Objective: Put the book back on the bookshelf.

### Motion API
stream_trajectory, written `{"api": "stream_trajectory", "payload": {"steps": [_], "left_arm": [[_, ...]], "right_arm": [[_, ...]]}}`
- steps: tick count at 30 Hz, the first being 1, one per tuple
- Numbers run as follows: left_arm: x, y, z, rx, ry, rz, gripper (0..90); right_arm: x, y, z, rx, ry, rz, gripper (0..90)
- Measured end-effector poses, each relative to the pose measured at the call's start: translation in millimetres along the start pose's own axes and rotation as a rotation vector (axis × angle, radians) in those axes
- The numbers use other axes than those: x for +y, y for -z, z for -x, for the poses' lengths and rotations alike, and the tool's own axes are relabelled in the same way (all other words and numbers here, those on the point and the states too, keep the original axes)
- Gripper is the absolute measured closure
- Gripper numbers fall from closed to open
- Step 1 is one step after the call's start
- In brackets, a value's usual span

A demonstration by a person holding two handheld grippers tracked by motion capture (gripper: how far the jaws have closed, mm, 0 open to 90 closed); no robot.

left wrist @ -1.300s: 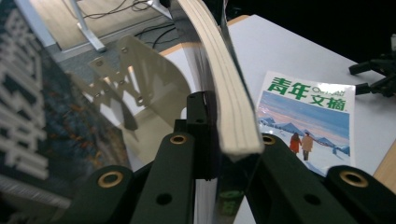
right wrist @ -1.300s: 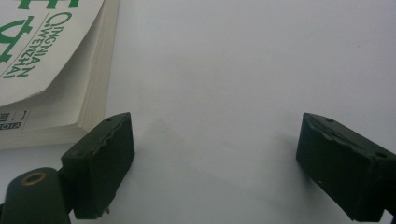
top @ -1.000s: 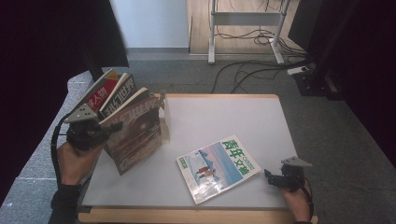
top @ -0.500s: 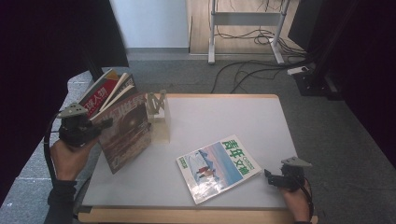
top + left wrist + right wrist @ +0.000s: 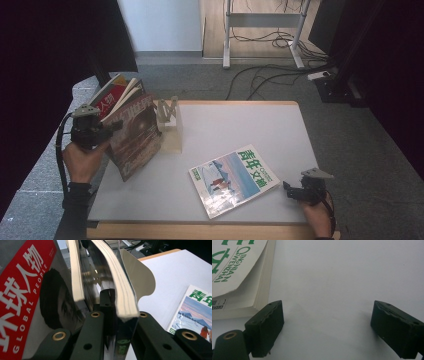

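My left gripper (image 5: pixel 92 132) at the table's left edge is shut on a dark-covered magazine (image 5: pixel 136 134), held nearly upright and tilted. In the left gripper view the jaws (image 5: pixel 117 315) pinch that dark magazine (image 5: pixel 126 298) by its lower edge. A red-covered magazine (image 5: pixel 111 100) leans behind it; its cover (image 5: pixel 23 290) fills the left. A blue and green magazine (image 5: pixel 234 180) lies flat near the front. My right gripper (image 5: pixel 294 192) rests open just right of it, and the right gripper view shows its jaws (image 5: pixel 327 322) wide apart over bare table beside that magazine's corner (image 5: pixel 239 272).
A pale book stand (image 5: pixel 169 125) stands on the white table (image 5: pixel 245 125) just right of the held magazine. Off the table's far side are a grey floor, cables (image 5: pixel 260 75) and a desk frame (image 5: pixel 260 20). Dark curtains close both sides.
My left gripper has shifted a little up and to the left with the dark magazine, which now stands more upright. The right gripper and the blue magazine have stayed put.
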State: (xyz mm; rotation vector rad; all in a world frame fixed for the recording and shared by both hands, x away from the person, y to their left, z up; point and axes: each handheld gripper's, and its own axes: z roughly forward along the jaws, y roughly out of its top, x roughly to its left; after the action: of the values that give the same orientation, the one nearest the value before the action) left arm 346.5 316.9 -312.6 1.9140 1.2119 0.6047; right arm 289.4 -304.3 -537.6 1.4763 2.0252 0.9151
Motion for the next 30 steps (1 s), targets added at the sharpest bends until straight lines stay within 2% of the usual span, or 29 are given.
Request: {"api": "stream_trajectory", "payload": {"steps": [10,18,21,30], "left_arm": [[9.8,-18.9,4.8,0.016,-0.009,0.034,84.1],[5.3,-32.8,8.7,0.023,-0.039,0.079,84.1],[3.2,-32.2,7.3,0.020,-0.039,0.079,84.0],[-12.4,-24.4,1.9,-0.016,-0.042,0.036,83.3]], "right_arm": [[0.0,0.0,-0.1,-0.001,-0.003,0.000,10.8],[0.0,-0.1,-0.1,-0.001,-0.002,0.001,10.8],[0.0,-0.1,-0.1,-0.001,-0.002,0.001,10.8],[-0.1,-0.1,-0.1,-0.001,0.001,0.001,10.8]]}}
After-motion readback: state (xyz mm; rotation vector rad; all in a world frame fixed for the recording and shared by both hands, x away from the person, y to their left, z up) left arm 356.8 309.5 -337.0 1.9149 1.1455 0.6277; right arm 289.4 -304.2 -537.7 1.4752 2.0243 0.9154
